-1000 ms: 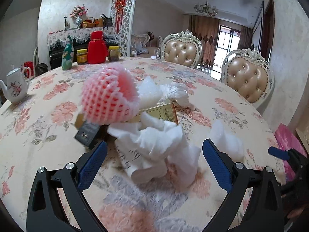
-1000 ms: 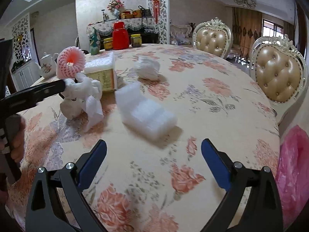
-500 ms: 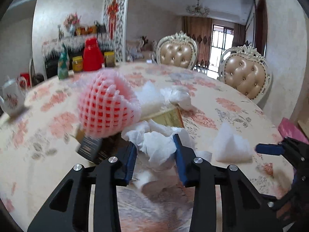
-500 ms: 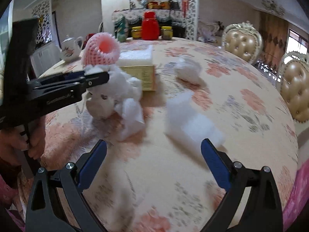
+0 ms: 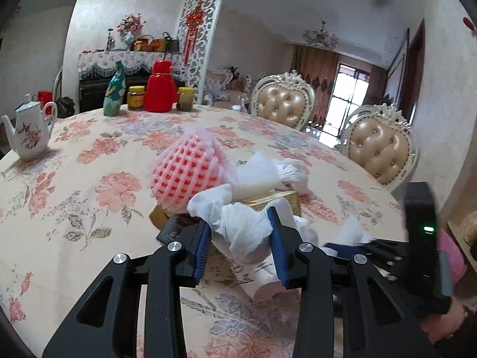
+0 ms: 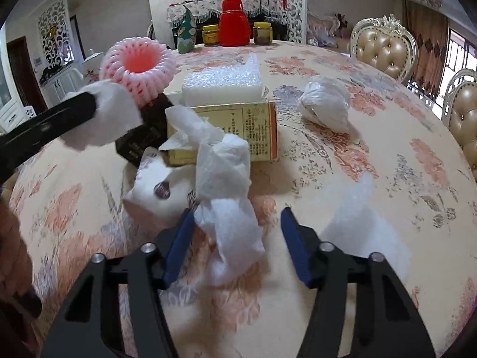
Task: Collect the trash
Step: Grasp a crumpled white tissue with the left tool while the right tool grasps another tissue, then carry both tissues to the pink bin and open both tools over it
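Now our left gripper (image 5: 243, 240) is clamped on the crumpled tissue (image 5: 238, 223) mid-table while our right gripper's (image 6: 235, 241) jaws, just closing, haven't pinched its trailing end, so lifting early could tear or drop it.

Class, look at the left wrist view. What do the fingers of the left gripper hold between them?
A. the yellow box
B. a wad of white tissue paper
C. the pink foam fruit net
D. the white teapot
B: the left gripper has its blue fingers pressed against both sides of the white tissue paper, while the pink net, yellow box and teapot lie apart from it.
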The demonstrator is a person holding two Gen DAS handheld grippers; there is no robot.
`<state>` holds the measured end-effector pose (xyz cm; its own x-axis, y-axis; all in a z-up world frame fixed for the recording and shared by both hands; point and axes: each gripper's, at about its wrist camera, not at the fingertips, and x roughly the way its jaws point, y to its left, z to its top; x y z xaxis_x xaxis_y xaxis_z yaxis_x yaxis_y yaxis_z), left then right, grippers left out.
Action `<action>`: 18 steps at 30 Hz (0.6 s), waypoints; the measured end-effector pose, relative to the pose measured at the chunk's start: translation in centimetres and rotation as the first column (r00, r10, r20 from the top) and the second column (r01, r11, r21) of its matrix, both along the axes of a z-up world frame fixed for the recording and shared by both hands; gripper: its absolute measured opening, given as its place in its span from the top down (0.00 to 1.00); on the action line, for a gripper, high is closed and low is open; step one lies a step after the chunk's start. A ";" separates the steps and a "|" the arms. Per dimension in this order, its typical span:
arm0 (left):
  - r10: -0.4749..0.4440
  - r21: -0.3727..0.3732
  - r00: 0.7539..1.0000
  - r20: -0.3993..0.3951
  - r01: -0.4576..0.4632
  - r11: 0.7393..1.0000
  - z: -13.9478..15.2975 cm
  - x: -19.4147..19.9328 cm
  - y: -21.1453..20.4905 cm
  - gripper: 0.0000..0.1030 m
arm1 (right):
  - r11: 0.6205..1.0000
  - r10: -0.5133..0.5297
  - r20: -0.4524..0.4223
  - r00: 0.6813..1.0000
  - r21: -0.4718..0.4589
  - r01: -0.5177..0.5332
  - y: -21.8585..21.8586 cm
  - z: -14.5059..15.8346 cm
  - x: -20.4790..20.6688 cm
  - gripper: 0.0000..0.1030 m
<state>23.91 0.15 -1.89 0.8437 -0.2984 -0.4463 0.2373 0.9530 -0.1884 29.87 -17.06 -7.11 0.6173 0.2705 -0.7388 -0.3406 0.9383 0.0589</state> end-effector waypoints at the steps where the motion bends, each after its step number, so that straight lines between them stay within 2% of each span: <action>1: -0.004 0.004 1.000 0.005 0.004 1.000 0.0 -0.2 -0.1 0.66 | 1.000 0.002 -0.010 1.000 0.003 -0.002 0.0 -0.1 0.1 0.73; 4: -0.018 0.012 1.000 0.010 0.018 1.000 -0.1 -0.3 -0.6 0.66 | 1.000 -0.005 0.001 1.000 0.010 0.005 -0.3 0.2 -0.6 0.87; 10: -0.050 0.003 0.999 0.005 0.050 0.999 -0.2 -0.5 -1.1 0.66 | 1.000 -0.025 0.025 0.999 0.010 0.025 -2.2 0.8 -3.9 0.89; 18: -0.123 0.054 0.992 0.031 0.121 0.991 -0.5 -1.7 -3.5 0.66 | 0.997 -0.074 0.058 0.996 0.020 0.073 -5.6 1.4 -8.3 0.89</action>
